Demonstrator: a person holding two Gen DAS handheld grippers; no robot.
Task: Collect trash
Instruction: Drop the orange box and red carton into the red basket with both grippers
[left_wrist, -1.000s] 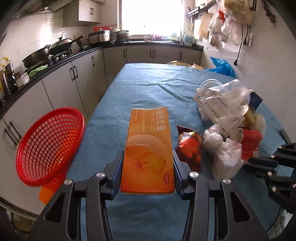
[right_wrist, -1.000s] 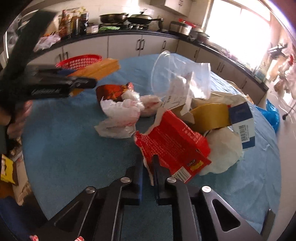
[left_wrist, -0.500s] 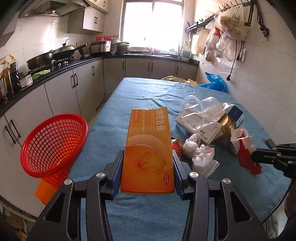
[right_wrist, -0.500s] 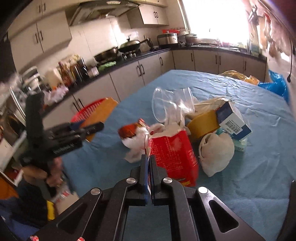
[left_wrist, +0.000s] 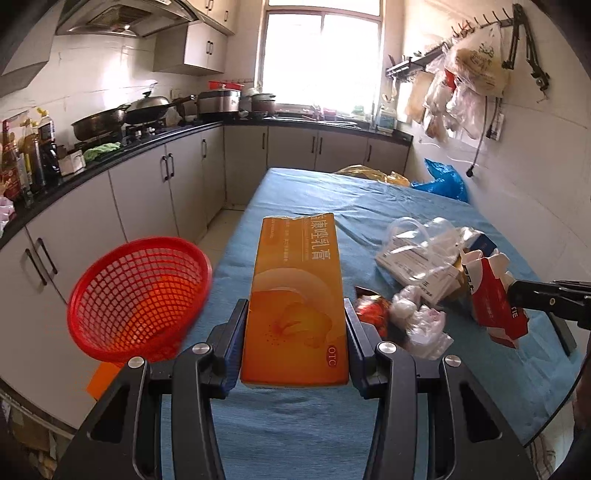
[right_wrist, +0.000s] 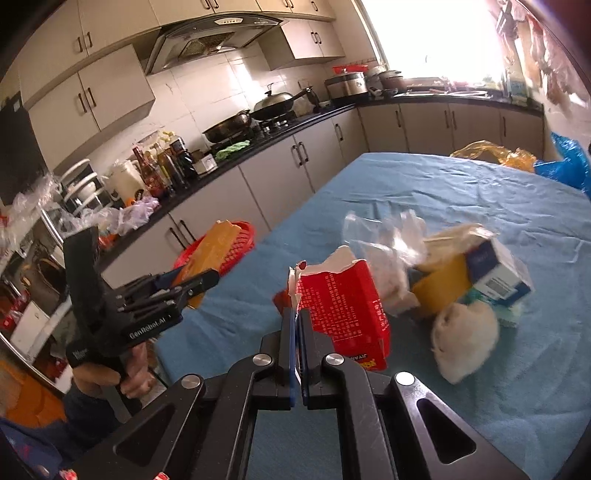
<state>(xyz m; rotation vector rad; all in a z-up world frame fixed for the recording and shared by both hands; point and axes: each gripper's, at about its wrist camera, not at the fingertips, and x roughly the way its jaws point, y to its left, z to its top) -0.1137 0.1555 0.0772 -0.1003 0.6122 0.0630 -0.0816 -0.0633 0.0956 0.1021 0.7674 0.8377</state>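
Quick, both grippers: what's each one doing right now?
Left gripper: closed on the orange box.
Right gripper: shut, pinching the torn edge of the red packet.

A: The long box is orange with a paler swirl on it and white characters at the far end; the basket is red, an open grid pattern.

B: Yes; and the tablecloth is plain blue; the torn packet is red with small white print and a yellow strip low down.

A: Both grippers are black, with blue pads; the small carton is dark blue and white with a barcode.
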